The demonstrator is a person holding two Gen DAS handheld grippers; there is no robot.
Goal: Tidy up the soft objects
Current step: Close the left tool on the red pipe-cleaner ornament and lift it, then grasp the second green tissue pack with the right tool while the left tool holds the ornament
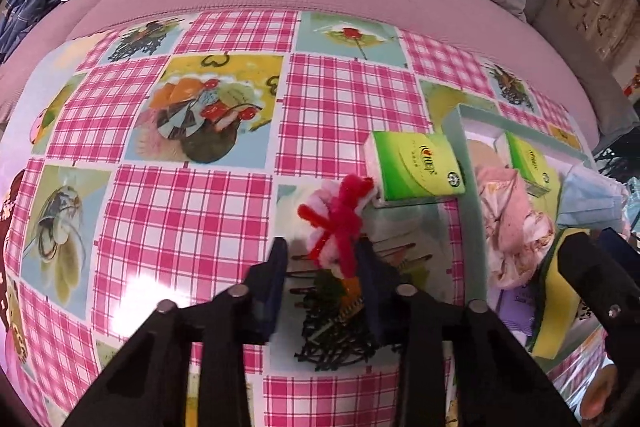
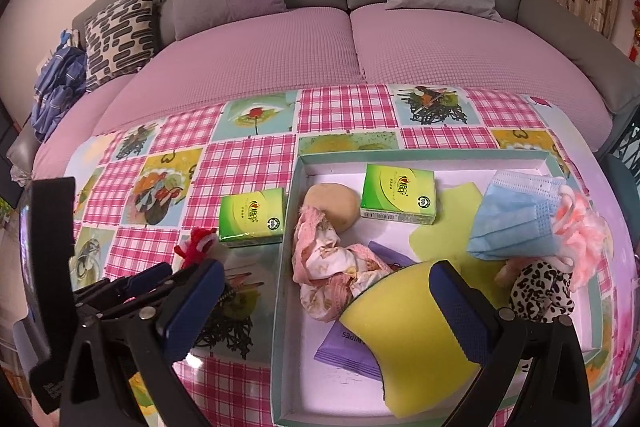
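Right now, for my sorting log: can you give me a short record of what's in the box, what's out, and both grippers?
In box: tissue pack, face mask, pink cloth, yellow sponge, wipes
On table: second tissue pack, red pipe-cleaner toy
Left gripper: fingers astride toy, not clamped
Right gripper: open above box
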